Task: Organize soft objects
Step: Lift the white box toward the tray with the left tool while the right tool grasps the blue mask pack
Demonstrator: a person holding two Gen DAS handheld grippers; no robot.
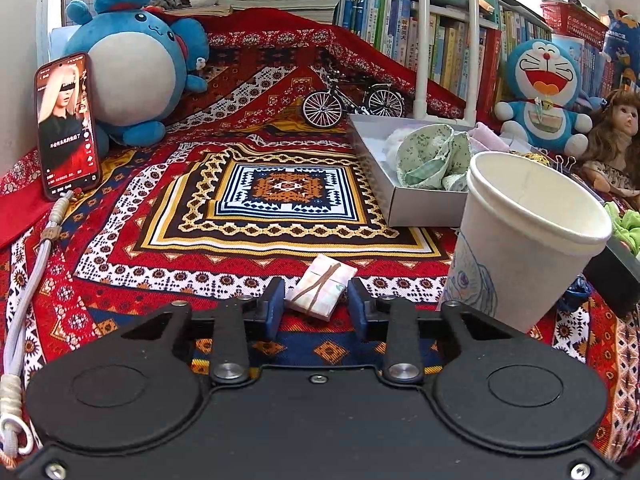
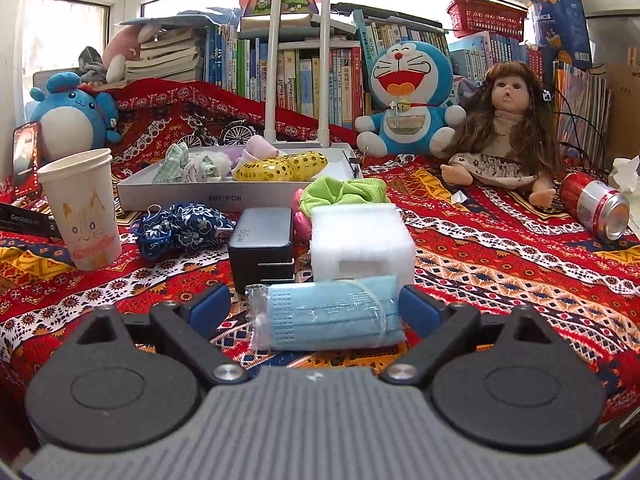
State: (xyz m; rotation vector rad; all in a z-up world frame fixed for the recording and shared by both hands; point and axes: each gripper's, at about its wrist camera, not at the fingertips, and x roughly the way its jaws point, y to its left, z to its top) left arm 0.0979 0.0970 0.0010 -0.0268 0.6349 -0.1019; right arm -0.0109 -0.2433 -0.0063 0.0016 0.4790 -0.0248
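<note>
My left gripper (image 1: pixel 316 300) brackets a small folded pastel cloth packet (image 1: pixel 322 291) without pinching; at its two o'clock a white paper cup (image 1: pixel 524 240). My right gripper (image 2: pixel 316 310) gapes around a wrapped blue face mask (image 2: pixel 328 312).

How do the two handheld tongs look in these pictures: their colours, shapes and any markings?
Both tongs share one build: matte black linkage arms with silver pivot screws, two round black discs at the base, and blue pads on the fingertips. The left tongs have a smooth black body. The right tongs have a grey ribbed body. No cables, hands or sleeves show.
</note>
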